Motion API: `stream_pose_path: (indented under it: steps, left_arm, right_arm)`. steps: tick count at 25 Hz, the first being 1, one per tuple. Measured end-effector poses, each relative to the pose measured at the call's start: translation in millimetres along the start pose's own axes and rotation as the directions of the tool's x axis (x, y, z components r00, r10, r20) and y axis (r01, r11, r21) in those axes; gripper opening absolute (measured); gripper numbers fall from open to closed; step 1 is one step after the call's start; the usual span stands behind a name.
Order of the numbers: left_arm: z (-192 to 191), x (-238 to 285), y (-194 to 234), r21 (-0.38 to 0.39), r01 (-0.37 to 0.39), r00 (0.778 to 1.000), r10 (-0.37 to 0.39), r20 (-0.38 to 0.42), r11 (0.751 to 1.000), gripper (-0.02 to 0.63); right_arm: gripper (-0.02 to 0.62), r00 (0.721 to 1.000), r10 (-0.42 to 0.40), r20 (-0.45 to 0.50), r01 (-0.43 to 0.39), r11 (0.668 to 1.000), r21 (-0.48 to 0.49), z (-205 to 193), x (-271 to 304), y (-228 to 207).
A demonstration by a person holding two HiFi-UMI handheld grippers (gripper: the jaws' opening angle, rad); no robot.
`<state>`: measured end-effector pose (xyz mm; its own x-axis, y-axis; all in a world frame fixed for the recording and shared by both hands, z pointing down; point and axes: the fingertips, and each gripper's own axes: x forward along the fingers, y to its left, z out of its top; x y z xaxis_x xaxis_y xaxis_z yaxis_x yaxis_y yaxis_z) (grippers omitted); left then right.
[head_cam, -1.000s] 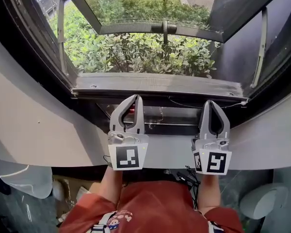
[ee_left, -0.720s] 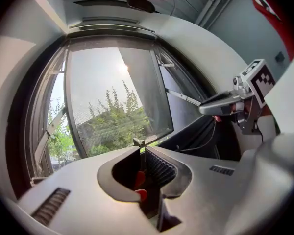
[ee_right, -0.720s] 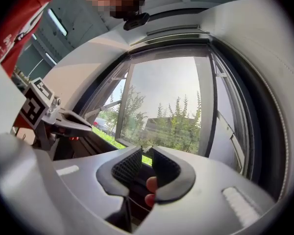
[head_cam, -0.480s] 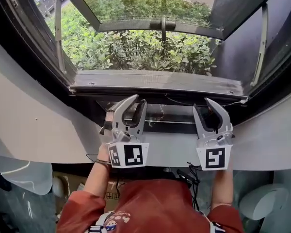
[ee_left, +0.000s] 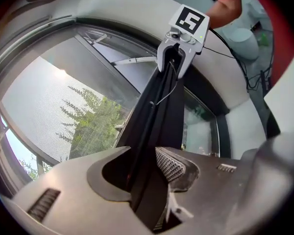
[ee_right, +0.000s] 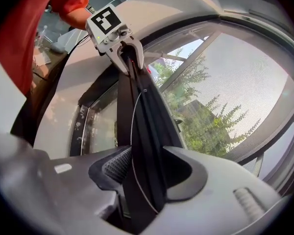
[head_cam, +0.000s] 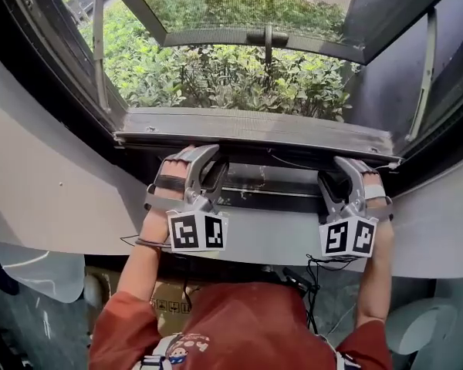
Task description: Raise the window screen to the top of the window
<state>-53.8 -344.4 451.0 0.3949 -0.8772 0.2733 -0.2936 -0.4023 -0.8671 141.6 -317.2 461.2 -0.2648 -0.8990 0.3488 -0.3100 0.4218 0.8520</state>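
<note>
**A:** Entry one: change against the frame a second earlier?

**B:** Left gripper [head_cam: 212, 160] and right gripper [head_cam: 336, 172] were formerly jaws together, short of the window screen bar [ee_left: 154, 126] on the person's side. Both are now rolled over and advanced onto the bar, marker cubes [head_cam: 197, 232] trailing nearest the person. The jaws have just been opening and stand wide apart, one above the bar and one below. The bar lies between them and the pads are not clamped on it.

**A:** Entry two: the bar's place and heading?

**B:** It sits low, at the bottom of the window, directly under the gray rail [head_cam: 255, 133]. Its long axis is level and runs side to side. The left gripper straddles its left part, the right gripper its right end.

**A:** Entry three: what does each view hold that the others lack?

**B:** The head view alone shows both grippers together, a hand [head_cam: 163, 195] outboard of each, the gray rail, and shrubs [head_cam: 231, 79] beyond the bar. The gripper views alone show a ribbed pad [ee_left: 174, 165] close beside the bar. They also sight along the bar's length to the opposite gripper at its far end. A thin cord [ee_right: 133, 116] lies along the bar, and fine mesh [ee_left: 44, 97] fills the opening beyond it.
</note>
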Motion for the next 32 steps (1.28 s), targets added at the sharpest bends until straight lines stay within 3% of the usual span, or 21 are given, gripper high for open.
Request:
stream_pose_path:
  steps: [4,8,10,15,17,26,32]
  left_arm:
    - [-4.0,4.0,-0.4,0.047,0.012,1.000,-0.011,-0.020,0.999,0.137]
    - [-5.9,6.5,-3.8,0.163,0.033,0.998,-0.024,-0.056,0.986,0.137]
    - [-6.7,6.7,-3.7,0.186,0.050,0.997,-0.038,-0.070,0.981,0.137]
    - [-4.6,6.9,-6.9,0.121,0.124,0.991,-0.116,-0.074,0.985,0.143]
    - [-4.9,5.8,-10.5,0.090,0.146,0.988,-0.141,-0.064,0.985,0.176]
    - [-2.4,0.9,-8.3,0.095,0.163,0.987,-0.163,-0.006,0.982,0.147]
    - [2.4,-3.9,7.1,0.111,0.106,0.994,-0.105,-0.011,0.988,0.139]
  right_arm:
    - [0.201,1.000,-0.006,0.001,0.006,1.000,-0.017,-1.5,3.5,1.2]
    - [0.201,1.000,0.029,-0.010,-0.029,1.000,-0.008,-0.3,2.7,0.9]
    - [0.201,0.999,0.043,-0.011,-0.043,0.999,-0.010,0.3,3.0,1.1]
    - [0.197,1.000,0.022,0.001,-0.022,1.000,-0.018,-0.8,3.3,-0.1]
    - [0.189,1.000,0.028,-0.008,-0.028,1.000,0.001,-0.5,4.0,0.6]
    - [0.150,1.000,0.018,0.016,-0.019,1.000,0.002,-0.4,-1.0,-0.5]
    - [0.103,0.999,-0.030,0.023,0.031,0.999,-0.026,7.2,-6.6,-17.7]
